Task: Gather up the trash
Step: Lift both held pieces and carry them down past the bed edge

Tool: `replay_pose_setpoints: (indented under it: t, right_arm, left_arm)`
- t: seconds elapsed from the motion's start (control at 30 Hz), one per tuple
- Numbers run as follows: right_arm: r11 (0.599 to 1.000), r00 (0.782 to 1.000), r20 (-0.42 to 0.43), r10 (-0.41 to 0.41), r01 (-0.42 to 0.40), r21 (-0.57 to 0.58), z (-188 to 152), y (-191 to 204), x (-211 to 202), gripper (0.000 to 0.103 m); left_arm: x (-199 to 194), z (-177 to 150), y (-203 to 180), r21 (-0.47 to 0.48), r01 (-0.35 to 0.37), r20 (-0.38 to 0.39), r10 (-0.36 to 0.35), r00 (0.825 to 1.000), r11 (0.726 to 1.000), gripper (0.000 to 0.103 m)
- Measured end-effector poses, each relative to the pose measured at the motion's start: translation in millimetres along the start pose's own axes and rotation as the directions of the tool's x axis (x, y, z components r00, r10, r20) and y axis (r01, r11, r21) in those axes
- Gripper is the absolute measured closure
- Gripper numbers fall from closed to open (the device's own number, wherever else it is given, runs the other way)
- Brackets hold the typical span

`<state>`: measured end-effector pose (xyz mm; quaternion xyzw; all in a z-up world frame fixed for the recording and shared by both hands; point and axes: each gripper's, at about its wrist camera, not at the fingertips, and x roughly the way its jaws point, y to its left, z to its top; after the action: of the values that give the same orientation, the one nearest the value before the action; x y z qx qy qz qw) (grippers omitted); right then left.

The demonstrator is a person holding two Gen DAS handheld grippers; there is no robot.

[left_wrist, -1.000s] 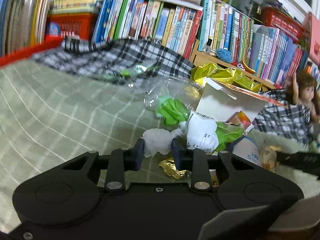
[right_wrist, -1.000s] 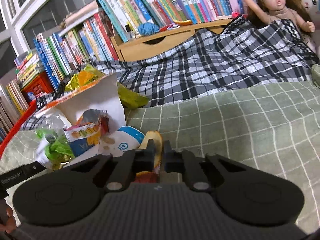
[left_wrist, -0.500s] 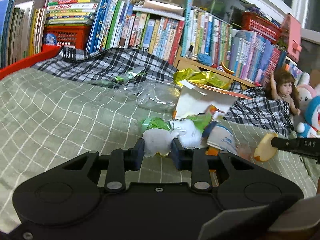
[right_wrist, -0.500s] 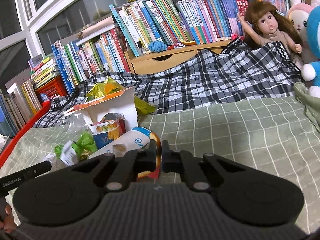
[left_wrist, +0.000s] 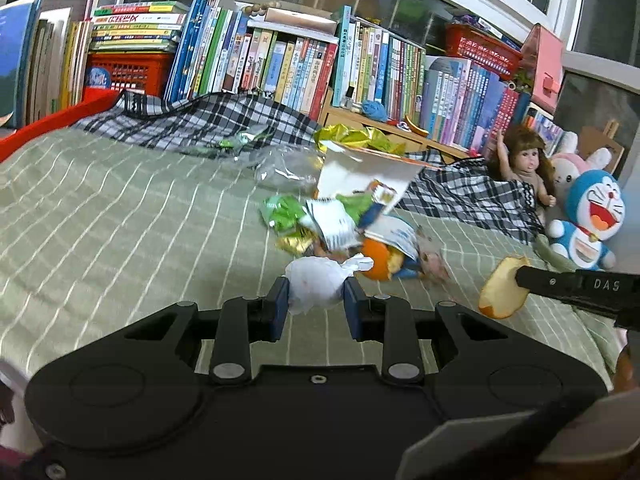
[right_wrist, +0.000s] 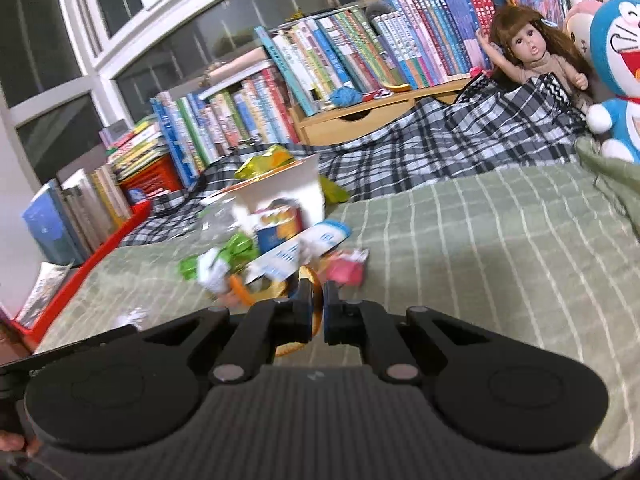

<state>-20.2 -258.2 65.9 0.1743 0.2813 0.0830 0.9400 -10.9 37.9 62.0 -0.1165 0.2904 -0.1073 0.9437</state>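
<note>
My left gripper [left_wrist: 314, 292] is shut on a crumpled white tissue [left_wrist: 316, 284], held above the green checked bedspread [left_wrist: 120, 216]. My right gripper [right_wrist: 316, 308] is shut on a piece of orange peel [right_wrist: 317, 308]; the left wrist view shows that peel [left_wrist: 500, 292] at the tip of the right gripper's fingers [left_wrist: 560, 284]. A pile of trash [left_wrist: 340, 220] lies ahead: green wrappers, a gold foil, an orange peel, a blue and white packet and a white paper bag [left_wrist: 360, 172]. In the right wrist view the same pile [right_wrist: 272, 248] sits just beyond the fingers, with a pink wrapper [right_wrist: 348, 268].
Rows of books [left_wrist: 280, 60] line the far side behind a plaid blanket [left_wrist: 200, 120]. A doll [left_wrist: 524, 168] and plush toys [left_wrist: 588, 220] sit at the right. A red bed rail [right_wrist: 92, 256] edges the left side. A clear plastic bag [left_wrist: 280, 168] lies near the pile.
Both grippers have pulled back and up from the pile, each still holding its piece. The pile looks smaller and farther away in both views.
</note>
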Motion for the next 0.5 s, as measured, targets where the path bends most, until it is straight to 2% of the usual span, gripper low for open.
replay_pose_setpoints:
  t: [0.3, 0.5]
  right_arm:
    - [0.998, 0.998, -0.012, 0.059, -0.058, 0.002, -41.4, 15.8, -31.6, 0.095]
    - [0.997, 0.996, -0.054, 0.07, -0.071, -0.015, -74.1, 26.4, -44.0, 0.095]
  left_arm:
    - [-42.4, -38.7, -7.7, 0.01, 0.038, -0.011, -0.037, 0.999, 0.999, 0.075]
    - [-58.7, -75.8, -14.3, 0.0, 0.0, -0.093, 0.0, 0.996, 1.0, 0.075]
